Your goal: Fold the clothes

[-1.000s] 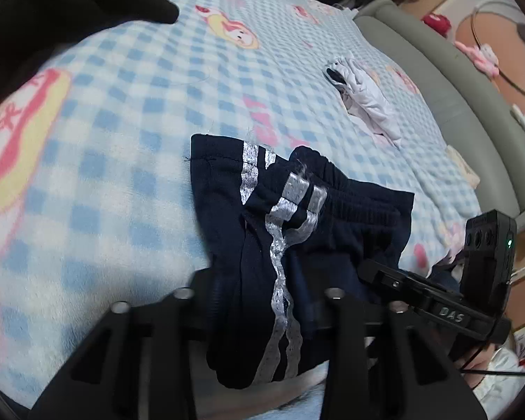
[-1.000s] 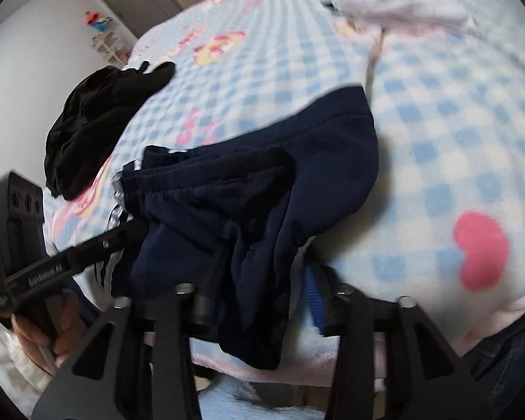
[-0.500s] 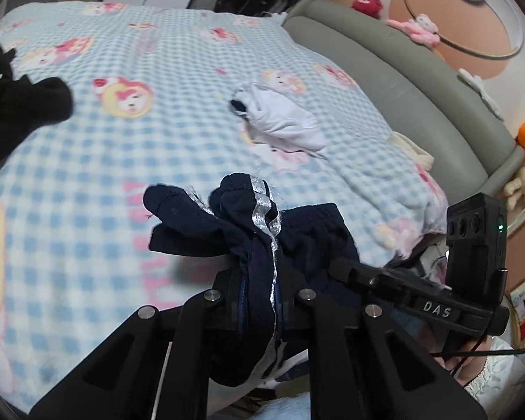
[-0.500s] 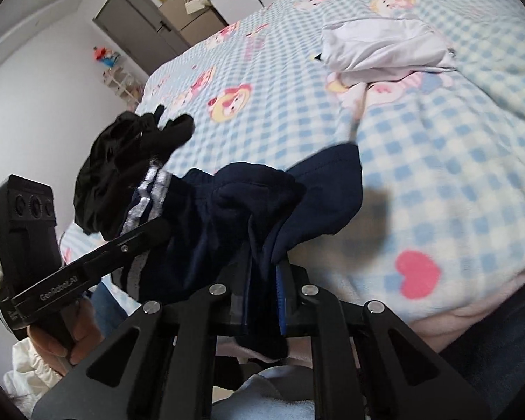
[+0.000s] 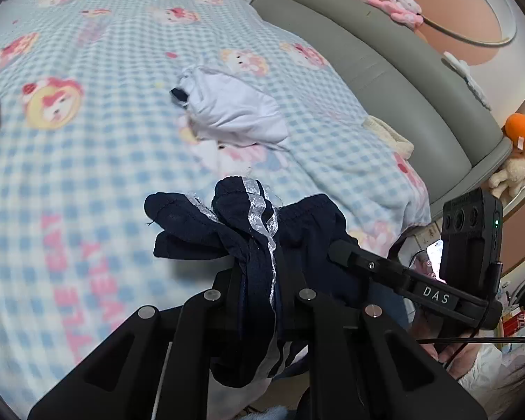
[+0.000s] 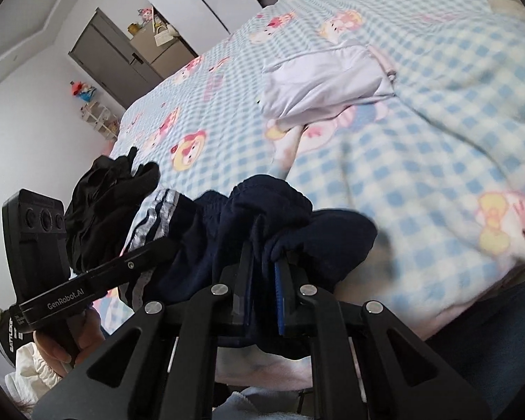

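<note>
The navy shorts [image 5: 262, 245] hung bunched between both tools, raised above the near edge of the bed [image 5: 87, 175]. The left tool [image 5: 260, 280] was clamped on a fold bearing a silver stripe; the right tool [image 6: 264, 273] was clamped on plain navy fabric. The fabric was soft knit with an elastic, gathered waistband. A white garment [image 5: 234, 112] lay crumpled toward the middle of the checked fleece blanket. Only the right wrist view showed the whole black garment [image 6: 105, 203] at the bed's left edge.
</note>
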